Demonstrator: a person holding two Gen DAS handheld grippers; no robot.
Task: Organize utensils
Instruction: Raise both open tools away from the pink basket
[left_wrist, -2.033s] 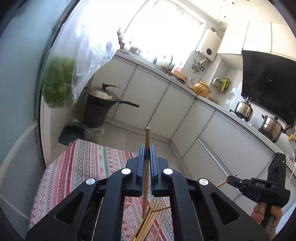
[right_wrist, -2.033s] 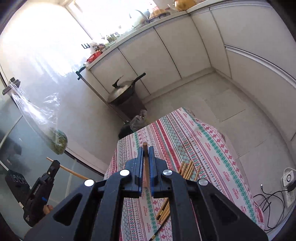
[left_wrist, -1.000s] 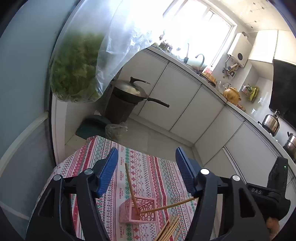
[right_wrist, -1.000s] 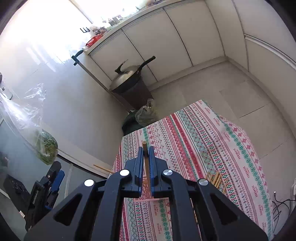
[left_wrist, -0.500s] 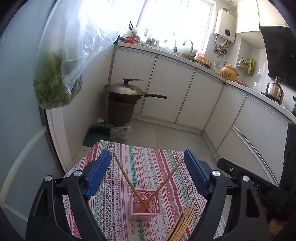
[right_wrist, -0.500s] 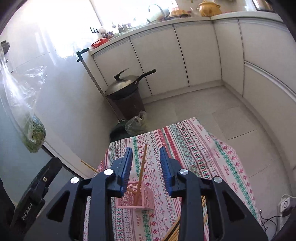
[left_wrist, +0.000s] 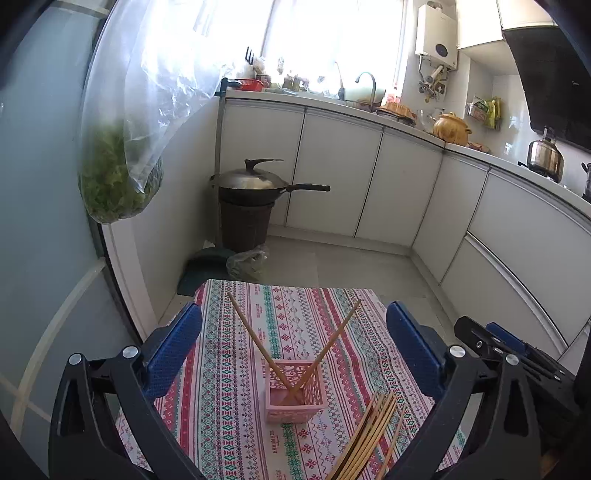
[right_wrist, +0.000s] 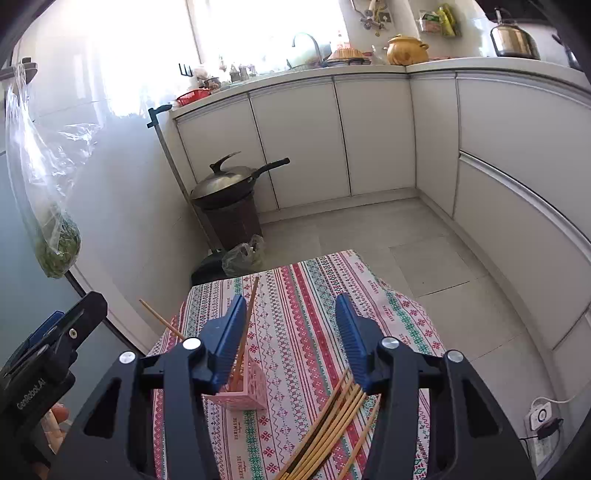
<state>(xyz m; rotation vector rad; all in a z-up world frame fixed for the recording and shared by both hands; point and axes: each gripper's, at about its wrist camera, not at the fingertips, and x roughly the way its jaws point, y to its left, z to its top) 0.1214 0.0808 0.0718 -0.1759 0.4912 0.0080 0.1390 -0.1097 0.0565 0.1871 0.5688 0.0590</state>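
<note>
Left wrist view: the left gripper (left_wrist: 293, 347) hangs above a tabletop (left_wrist: 229, 398) covered in a striped, patterned cloth, its blue-padded jaws spread wide and holding nothing. Between the jaws, toward 6 o'clock, a small pink lattice basket (left_wrist: 295, 400) stands on the cloth. Two wooden chopsticks lean in it, crossed into a V: the left chopstick (left_wrist: 255, 336) tips toward 11 o'clock, the right chopstick (left_wrist: 338, 332) toward 1 o'clock. A bundle of loose chopsticks (left_wrist: 369, 435) lies flat on the cloth at 5 o'clock, just beside the basket.

In the right wrist view, the right gripper (right_wrist: 291, 332) also has its jaws wide and empty, with the basket at 7 o'clock, partly behind its left finger, and the loose bundle at 6 o'clock.

Judged from this, one pair has been delivered and the hands are between pickups. The next move probably calls for lowering a gripper to the flat bundle and closing on a single stick, which may be fiddly since they lie tightly together.

Two seconds ago each gripper was clamped on one chopstick held up in the air. One second ago the left had let go while the right was still clamped. Now both sticks stand in the basket.
</note>
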